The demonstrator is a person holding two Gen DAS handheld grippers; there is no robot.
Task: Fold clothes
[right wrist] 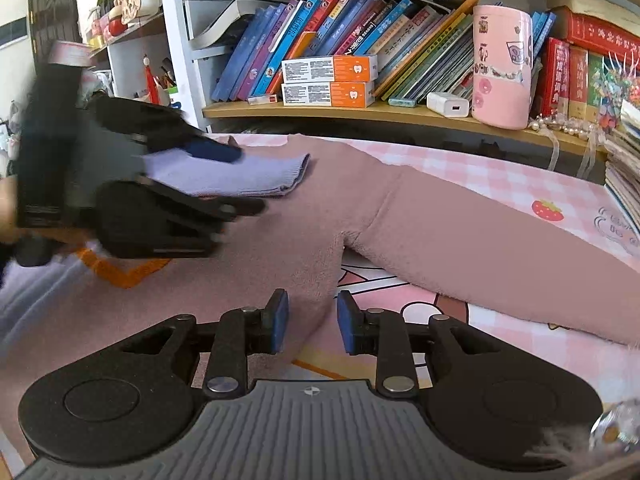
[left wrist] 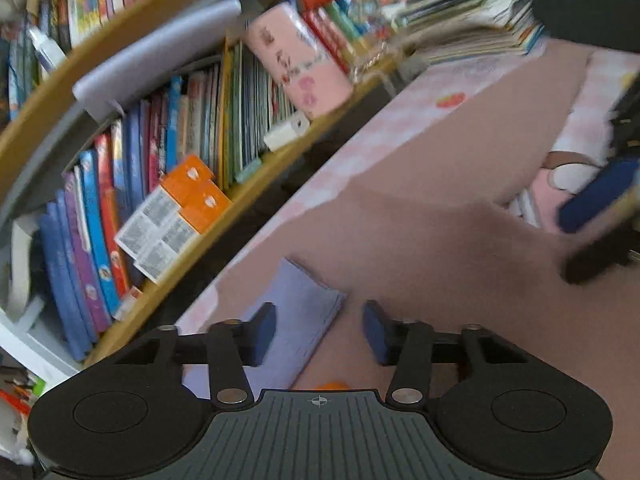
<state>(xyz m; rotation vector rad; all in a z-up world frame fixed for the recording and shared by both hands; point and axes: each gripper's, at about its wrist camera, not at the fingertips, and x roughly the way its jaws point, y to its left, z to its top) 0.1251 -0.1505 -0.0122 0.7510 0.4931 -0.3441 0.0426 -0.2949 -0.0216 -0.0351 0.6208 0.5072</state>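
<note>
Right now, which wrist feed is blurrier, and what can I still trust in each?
Left wrist view: motion-smeared throughout; bookshelf spines and the right gripper streak, though the left gripper reads open over the lilac cuff. Right wrist view: sharper; the pink sweater is crisp, only the left gripper is smeared; fisheye bends the shelf.

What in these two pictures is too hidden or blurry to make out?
- Left wrist view: book spines smeared by motion blur, titles unreadable.
- Right wrist view: the left tool is blurred and covers part of the lavender cuff; contact unclear.
- Right wrist view: the pink garment runs off the right edge.
</note>
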